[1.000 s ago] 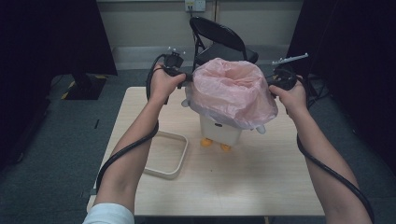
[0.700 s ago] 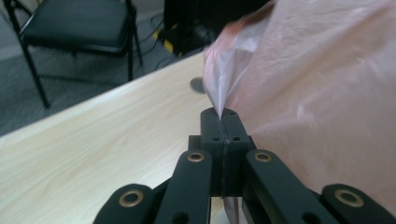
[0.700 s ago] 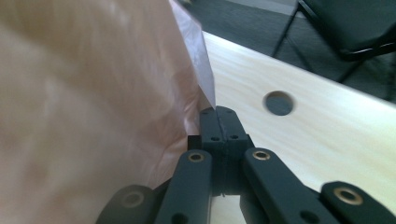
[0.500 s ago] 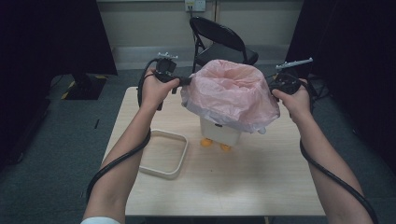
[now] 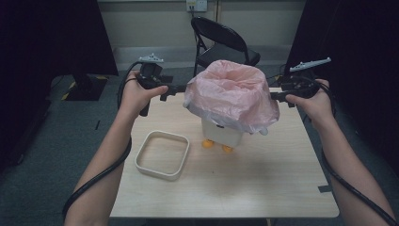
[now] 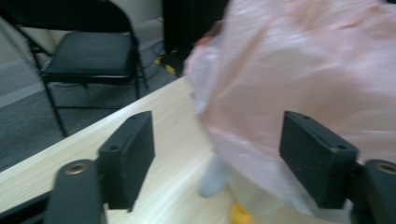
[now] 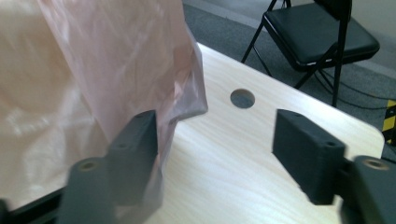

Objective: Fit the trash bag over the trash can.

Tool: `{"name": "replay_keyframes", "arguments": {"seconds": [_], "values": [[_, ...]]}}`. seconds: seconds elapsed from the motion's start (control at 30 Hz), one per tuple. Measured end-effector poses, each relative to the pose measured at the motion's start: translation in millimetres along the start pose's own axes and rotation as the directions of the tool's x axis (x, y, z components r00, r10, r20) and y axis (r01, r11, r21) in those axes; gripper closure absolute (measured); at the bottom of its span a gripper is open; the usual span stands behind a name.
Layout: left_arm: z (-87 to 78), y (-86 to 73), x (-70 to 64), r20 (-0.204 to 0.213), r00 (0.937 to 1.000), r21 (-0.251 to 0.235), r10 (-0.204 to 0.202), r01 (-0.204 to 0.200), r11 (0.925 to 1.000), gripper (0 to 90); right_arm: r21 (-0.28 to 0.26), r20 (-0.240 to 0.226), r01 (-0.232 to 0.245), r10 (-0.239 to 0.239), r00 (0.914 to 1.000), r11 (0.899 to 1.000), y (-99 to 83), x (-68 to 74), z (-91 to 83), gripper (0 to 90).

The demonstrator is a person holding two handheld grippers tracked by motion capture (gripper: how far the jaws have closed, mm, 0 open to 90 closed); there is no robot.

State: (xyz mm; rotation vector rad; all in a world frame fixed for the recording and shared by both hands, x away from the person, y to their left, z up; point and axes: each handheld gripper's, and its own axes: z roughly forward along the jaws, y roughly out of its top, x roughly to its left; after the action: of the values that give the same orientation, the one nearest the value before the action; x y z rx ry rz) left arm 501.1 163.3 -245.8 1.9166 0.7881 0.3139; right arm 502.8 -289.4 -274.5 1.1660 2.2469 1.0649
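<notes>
A: From the high view: pink plastic bag (image 5: 231, 96), thin and crinkled, draped over a small white bin (image 5: 221, 133), mouth gaping upward, skirt hanging past the bin's rim on all sides. Bin seated near the middle of the wooden table (image 5: 263, 183), two orange feet (image 5: 207, 143) peeking out beneath.

B: And the tools?

A: Left gripper (image 5: 181, 89) just beside the bag's left flank, right gripper (image 5: 274, 96) just beside its right flank. Spread of either pair too small to judge from up here. White square frame (image 5: 162, 154) lying flat, to the left of the bin and nearer the person. Black folding chair (image 5: 221, 40) beyond the bag, off the table's far edge.

B: Left gripper view?

A: Jaws set wide apart, clamped on nothing. Bag (image 6: 303, 79) blurred, pale pink and translucent, bulging between and beyond them, nearer the right-hand jaw. Touching or not: cannot tell. Orange foot (image 6: 240, 215) low under the bag; chair (image 6: 88, 56) off behind, upper left.

B: Right gripper view?

A: Again spread wide, gripping nothing. Bag (image 7: 84, 79) glossy, creased, hanging in folds against the left-hand jaw, a loose corner curling over the tabletop. Round hole (image 7: 243, 98) in the table just beyond that corner. Chair (image 7: 322, 35) past the table's edge, upper right.
</notes>
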Motion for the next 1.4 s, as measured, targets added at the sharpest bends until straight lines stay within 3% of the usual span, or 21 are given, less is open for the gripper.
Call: {"name": "replay_keyframes", "arguments": {"seconds": [0.1, 0.2, 0.3, 0.37, 0.43, 0.53, 0.6, 0.7, 0.73, 0.8, 0.83, 0.9, 0.97, 1.03, 1.1, 1.17, 1.23, 1.27, 1.4], "values": [[-7.0, 19.1, -12.3, 0.053, 0.9986, -0.014, 0.010, -0.009, 0.9999, 19.2, -0.014, -0.014, -0.025, 0.025, 0.9996, 1.000, -7.6, 0.4, 2.8, 21.2], [-6.8, 40.3, -27.9, 0.070, 0.9956, -0.021, 0.062, -0.060, 0.9979, 17.6, -0.004, -0.009, -0.022, 0.022, 0.9997, 1.000, -10.9, 0.3, 3.7, 18.2], [3.3, 55.9, -48.2, 0.092, 0.9886, -0.013, 0.119, -0.119, 0.9928, 18.0, -0.013, -0.016, -0.019, 0.018, 0.9997, 1.000, -11.4, -0.9, 3.5, 17.4], [13.2, 59.0, -58.6, 0.132, 0.9835, -0.001, 0.124, -0.125, 0.9921, 19.1, -0.017, -0.017, -0.025, 0.025, 0.9995, 1.000, -11.6, -1.3, 3.0, 17.2], [24.3, 61.3, -66.5, 0.142, 0.9783, 0.031, 0.151, -0.157, 0.9872, 20.0, -0.014, -0.028, -0.019, 0.019, 0.9994, 1.000, -12.3, -0.7, 3.5, 17.0], [38.6, 69.2, -75.1, 0.141, 0.9752, 0.070, 0.170, -0.181, 0.9809, 23.0, -0.015, -0.033, -0.011, 0.011, 0.9994, 1.000, -12.9, 0.4, 3.6, 16.8], [47.8, 73.4, -77.9, 0.151, 0.9767, 0.073, 0.153, -0.165, 0.9835, 22.7, -0.018, -0.031, -0.014, 0.014, 0.9994, 1.000, -13.1, 0.7, 3.9, 16.8], [62.0, 74.0, -81.9, 0.140, 0.9761, 0.166, 0.166, -0.189, 0.9679, 22.2, -0.021, -0.040, -0.012, 0.012, 0.9991, 1.000, -13.5, 1.9, 4.5, 16.8], [65.9, 73.9, -83.3, 0.149, 0.9737, 0.175, 0.172, -0.198, 0.9646, 22.1, -0.020, -0.043, -0.013, 0.012, 0.9990, 1.000, -13.7, 2.0, 4.6, 16.8], [72.1, 76.5, -84.8, 0.155, 0.9753, 0.172, 0.157, -0.184, 0.9679, 22.8, -0.021, -0.048, -0.011, 0.010, 0.9988, 1.000, -14.7, 1.4, 4.8, 16.7], [73.7, 79.8, -86.1, 0.150, 0.9740, 0.184, 0.170, -0.196, 0.9632, 22.4, -0.020, -0.047, -0.010, 0.009, 0.9988, 1.000, -15.2, 1.2, 5.3, 16.7], [75.4, 88.9, -88.8, 0.151, 0.9716, 0.183, 0.182, -0.208, 0.9608, 22.3, -0.012, -0.047, -0.008, 0.007, 0.9989, 1.000, -16.3, 0.6, 6.4, 16.7], [78.9, 98.8, -90.7, 0.163, 0.9743, 0.152, 0.155, -0.180, 0.9718, 21.3, -0.013, -0.047, -0.013, 0.012, 0.9988, 1.000, -17.2, 0.7, 6.8, 16.6], [84.5, 106.4, -92.7, 0.163, 0.9720, 0.153, 0.169, -0.194, 0.9690, 20.2, -0.014, -0.053, -0.015, 0.014, 0.9985, 1.000, -17.9, 0.9, 7.6, 16.6], [94.8, 108.4, -93.2, 0.168, 0.9730, 0.168, 0.158, -0.186, 0.9681, 19.3, -0.019, -0.058, -0.012, 0.011, 0.9982, 1.000, -18.7, 1.1, 8.0, 16.5], [107.1, 105.7, -92.8, 0.180, 0.9734, 0.201, 0.143, -0.178, 0.9634, 18.3, -0.020, -0.064, -0.020, 0.018, 0.9978, 1.000, -19.8, 1.0, 8.0, 16.4], [117.6, 101.7, -92.7, 0.198, 0.9683, 0.221, 0.152, -0.196, 0.9555, 18.3, -0.021, -0.062, -0.016, 0.015, 0.9980, 1.000, -20.7, 0.6, 7.3, 16.3], [121.7, 100.0, -93.3, 0.199, 0.9697, 0.220, 0.142, -0.185, 0.9578, 18.0, -0.025, -0.063, -0.016, 0.015, 0.9979, 1.000, -21.1, 0.1, 6.9, 16.4], [131.6, 96.6, -94.7, 0.195, 0.9725, 0.313, 0.127, -0.185, 0.9317, 20.4, -0.024, -0.064, -0.017, 0.016, 0.9978, 1.000, -23.4, -0.7, 5.6, 16.3]]}}
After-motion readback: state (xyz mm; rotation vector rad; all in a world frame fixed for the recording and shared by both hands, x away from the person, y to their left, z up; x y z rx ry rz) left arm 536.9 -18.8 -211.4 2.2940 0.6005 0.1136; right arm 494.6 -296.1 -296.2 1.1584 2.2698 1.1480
